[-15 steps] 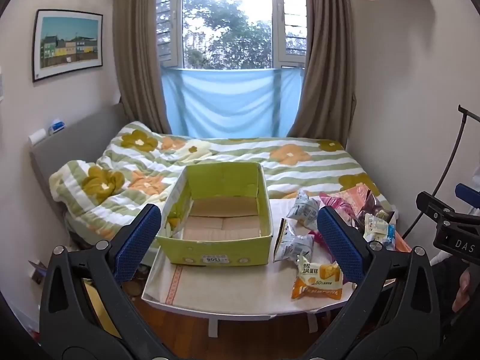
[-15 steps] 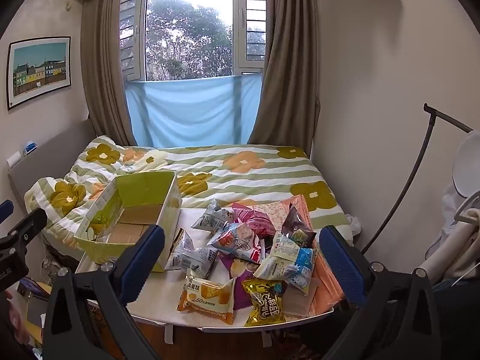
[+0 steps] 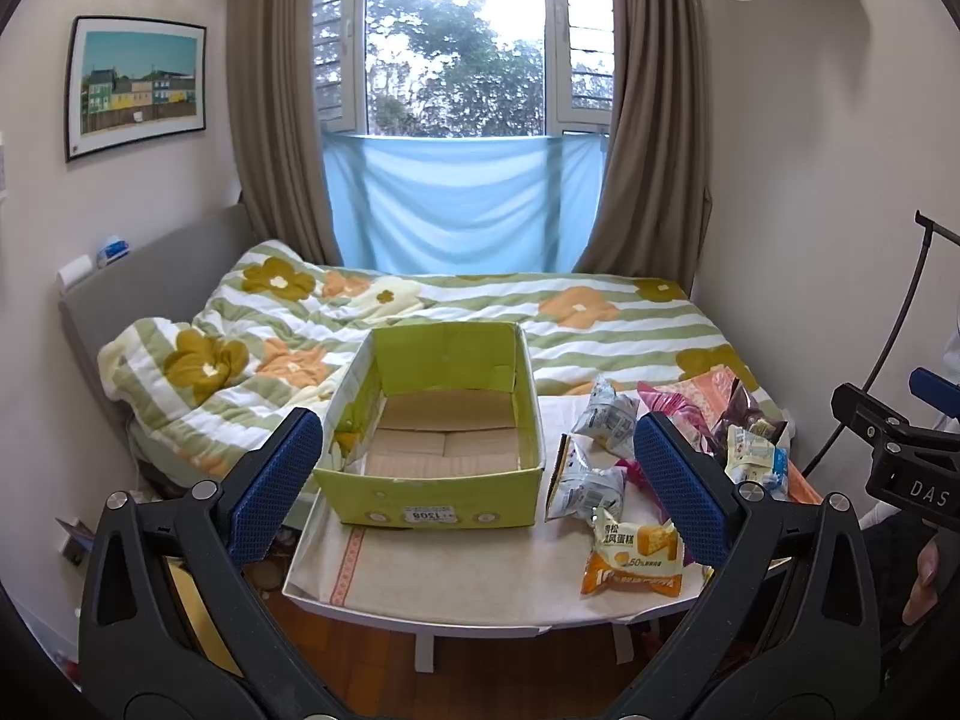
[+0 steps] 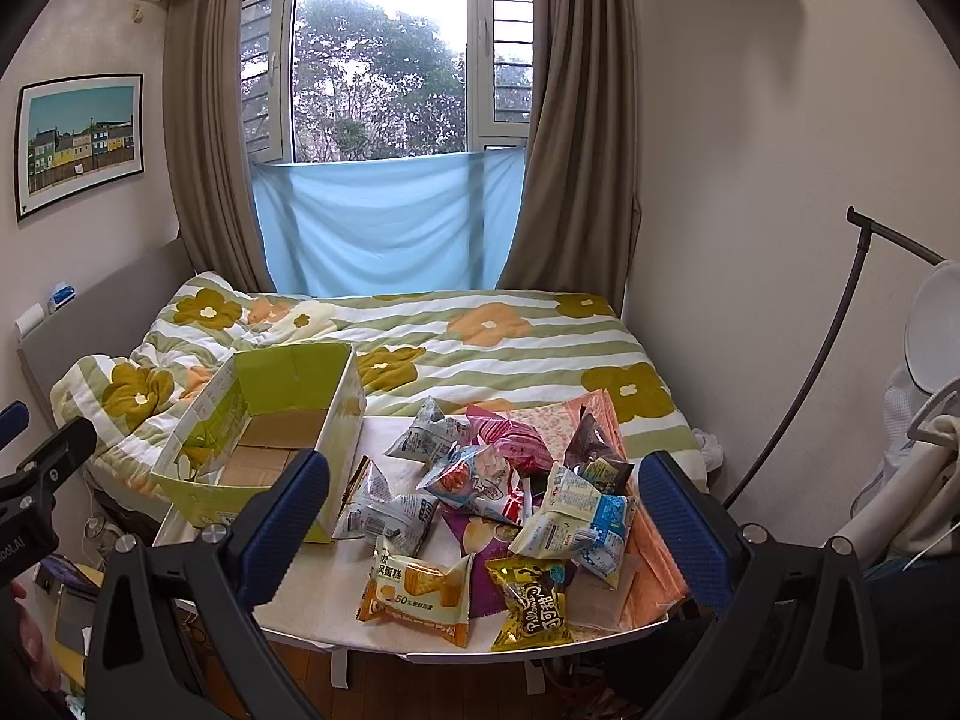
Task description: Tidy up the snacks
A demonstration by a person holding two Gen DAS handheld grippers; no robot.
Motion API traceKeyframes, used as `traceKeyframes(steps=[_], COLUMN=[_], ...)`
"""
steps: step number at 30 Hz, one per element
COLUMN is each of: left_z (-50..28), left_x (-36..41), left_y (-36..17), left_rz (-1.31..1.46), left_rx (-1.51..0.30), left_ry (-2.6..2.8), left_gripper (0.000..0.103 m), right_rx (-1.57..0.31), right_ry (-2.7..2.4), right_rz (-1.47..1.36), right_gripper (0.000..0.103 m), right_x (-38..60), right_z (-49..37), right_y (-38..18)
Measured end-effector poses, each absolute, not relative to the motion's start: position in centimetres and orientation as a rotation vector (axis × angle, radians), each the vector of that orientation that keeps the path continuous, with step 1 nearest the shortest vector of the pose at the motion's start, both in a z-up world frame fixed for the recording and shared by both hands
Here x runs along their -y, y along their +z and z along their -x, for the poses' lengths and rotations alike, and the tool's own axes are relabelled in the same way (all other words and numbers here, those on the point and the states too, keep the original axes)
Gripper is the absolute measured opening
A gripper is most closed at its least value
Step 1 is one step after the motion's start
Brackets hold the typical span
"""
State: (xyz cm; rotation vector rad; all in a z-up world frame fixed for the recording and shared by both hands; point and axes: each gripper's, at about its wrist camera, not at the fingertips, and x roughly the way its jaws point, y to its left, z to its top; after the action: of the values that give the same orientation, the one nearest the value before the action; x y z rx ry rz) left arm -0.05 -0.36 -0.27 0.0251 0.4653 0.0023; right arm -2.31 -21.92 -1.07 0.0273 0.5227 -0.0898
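An empty green cardboard box (image 3: pixel 432 492) (image 4: pixel 198 492) stands on the left of a small white table (image 3: pixel 450 588) (image 4: pixel 312 612). A pile of several snack packets (image 4: pixel 498 492) (image 3: pixel 606 462) lies on the table's right half. An orange cake packet (image 3: pixel 636 558) (image 4: pixel 414 594) lies nearest the front edge, with a yellow packet (image 4: pixel 531 606) beside it. My left gripper (image 3: pixel 477 489) is open and empty, held back from the table in front of the box. My right gripper (image 4: pixel 483 531) is open and empty, held back in front of the pile.
A bed with a striped flower quilt (image 3: pixel 420 324) (image 4: pixel 480 342) lies behind the table, under a curtained window. A black stand pole (image 4: pixel 834 348) and a white appliance (image 4: pixel 924 468) are at the right wall. Wooden floor (image 3: pixel 480 672) shows below the table.
Both views have shifted very slightly; the grippers stay open and the packets and box have not moved.
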Motion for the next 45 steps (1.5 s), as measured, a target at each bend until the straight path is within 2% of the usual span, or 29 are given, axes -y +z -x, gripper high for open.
traceKeyframes(steps=[7,37,45], left_z=[0.0,0.0,-3.0], left_x=[2.5,0.9,3.1], left_y=[-1.4,-0.2,-2.7], left_rz=[-0.019,-0.023,0.019], left_rx=[-0.465,-0.474,-0.576], left_ry=[-0.001,-0.015,-0.089], left_gripper=[0.103,0.103,0.103], right_rx=[-0.523,-0.523,-0.577], right_ry=[-0.087,-0.084,-0.075], right_rz=[-0.024,-0.029,-0.037], right_gripper=[0.103,0.103,0.103], right_x=[21.4,21.6,24.4], right_z=[2.8,3.0,2.6], right_y=[-1.1,-1.1,-2.4])
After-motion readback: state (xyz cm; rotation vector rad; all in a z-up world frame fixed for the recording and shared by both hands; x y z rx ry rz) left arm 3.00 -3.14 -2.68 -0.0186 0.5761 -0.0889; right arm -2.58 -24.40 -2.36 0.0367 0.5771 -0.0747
